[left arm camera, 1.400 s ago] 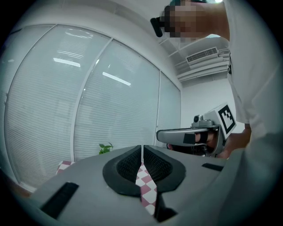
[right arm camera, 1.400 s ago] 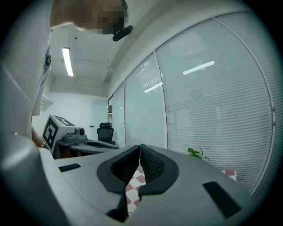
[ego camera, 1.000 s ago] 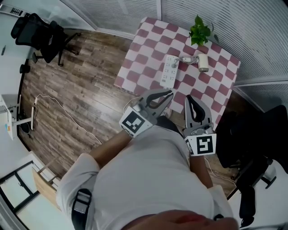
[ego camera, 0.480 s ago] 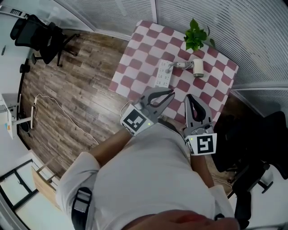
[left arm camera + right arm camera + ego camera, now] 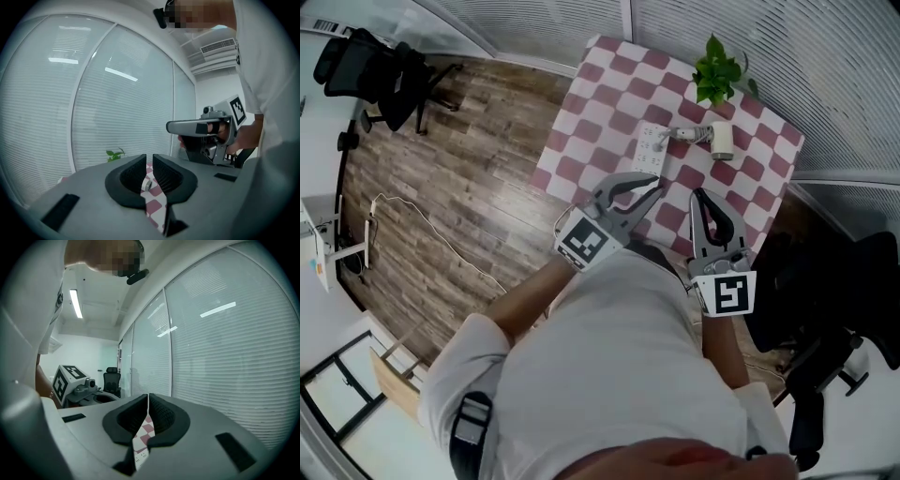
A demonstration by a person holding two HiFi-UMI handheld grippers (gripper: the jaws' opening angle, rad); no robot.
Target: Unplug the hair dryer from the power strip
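Note:
On the red-and-white checked table [image 5: 581, 112] lies a white power strip [image 5: 650, 150]. A white hair dryer [image 5: 723, 139] rests to its right, its plug end [image 5: 667, 136] at the strip. My left gripper [image 5: 659, 183] hovers over the table's near edge, short of the strip, with its jaws almost together and nothing in them. In the left gripper view, a thin slit between the left gripper's [image 5: 149, 159] jaws shows the dryer [image 5: 147, 185]. My right gripper [image 5: 697, 195] is alongside it, shut and empty, also short of the dryer. Its jaws [image 5: 148, 397] touch in the right gripper view.
A potted plant [image 5: 715, 70] stands at the table's far edge, against blinds-covered windows [image 5: 825, 56]. Black office chairs stand at the far left [image 5: 380, 70] and at the right [image 5: 834, 319]. A white cable [image 5: 431, 234] trails over the wooden floor.
Both grippers have moved forward towards the table and their tips now reach over its near edge. The jaws look the same, and the strip and dryer have not moved.

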